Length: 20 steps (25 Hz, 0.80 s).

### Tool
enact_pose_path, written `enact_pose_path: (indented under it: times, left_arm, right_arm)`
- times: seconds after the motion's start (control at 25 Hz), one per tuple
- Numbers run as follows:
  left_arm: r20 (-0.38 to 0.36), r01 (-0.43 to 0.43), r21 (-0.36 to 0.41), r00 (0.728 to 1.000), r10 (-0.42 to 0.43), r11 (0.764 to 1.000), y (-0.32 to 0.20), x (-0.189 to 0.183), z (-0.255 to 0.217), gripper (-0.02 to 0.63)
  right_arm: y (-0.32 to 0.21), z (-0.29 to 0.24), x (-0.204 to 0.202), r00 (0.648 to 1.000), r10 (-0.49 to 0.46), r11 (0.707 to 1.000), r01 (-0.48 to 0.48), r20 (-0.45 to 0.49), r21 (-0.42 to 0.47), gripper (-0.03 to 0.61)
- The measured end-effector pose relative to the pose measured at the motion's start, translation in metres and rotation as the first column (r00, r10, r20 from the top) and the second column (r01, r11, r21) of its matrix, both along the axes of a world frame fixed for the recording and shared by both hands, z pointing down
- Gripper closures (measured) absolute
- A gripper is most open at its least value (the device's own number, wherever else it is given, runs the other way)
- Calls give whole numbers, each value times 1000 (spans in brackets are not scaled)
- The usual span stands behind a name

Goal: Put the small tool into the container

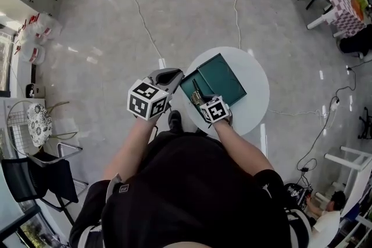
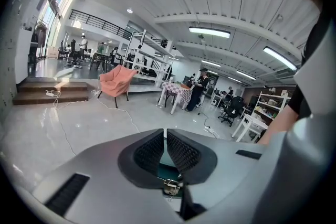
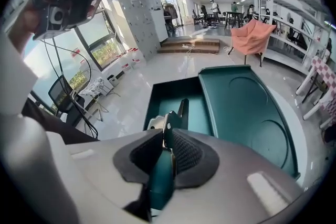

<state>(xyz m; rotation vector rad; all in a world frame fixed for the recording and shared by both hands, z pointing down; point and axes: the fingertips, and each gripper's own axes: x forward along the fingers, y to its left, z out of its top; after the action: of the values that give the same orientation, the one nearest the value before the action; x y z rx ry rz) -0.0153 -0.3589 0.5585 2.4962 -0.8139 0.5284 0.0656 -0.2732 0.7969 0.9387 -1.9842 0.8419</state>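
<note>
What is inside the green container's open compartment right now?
The visible floor of the container is bare dark green. The small tool, clamped in the right gripper, juts over it. The compartment's near end is covered by that gripper.

- The container (image 1: 228,79) is set on the round table (image 1: 257,103), towards its left.
- The small tool (image 3: 170,122) is held in the right gripper (image 1: 201,100) over the container's near end.
- The left gripper (image 1: 173,74) is held just left of the container.
</note>
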Motion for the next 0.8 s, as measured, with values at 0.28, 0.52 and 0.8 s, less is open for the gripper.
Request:
enact_pose_path:
  times: [0.28,0.52,0.8]
  left_arm:
    - [19,36,8,999,-36,999,6,-7,-2,589]
    - [22,67,-4,998,-67,998,10,-15,3,589]
    - [22,75,-12,997,-75,997,10,-18,10,589]
  right_arm:
    - [-3,6,-6,997,-67,998,67,-39,15,522]
    - [0,11,-11,994,-92,996,91,-51,-17,508]
    - [-1,17,-19,991,-119,992,117,-55,-38,497]
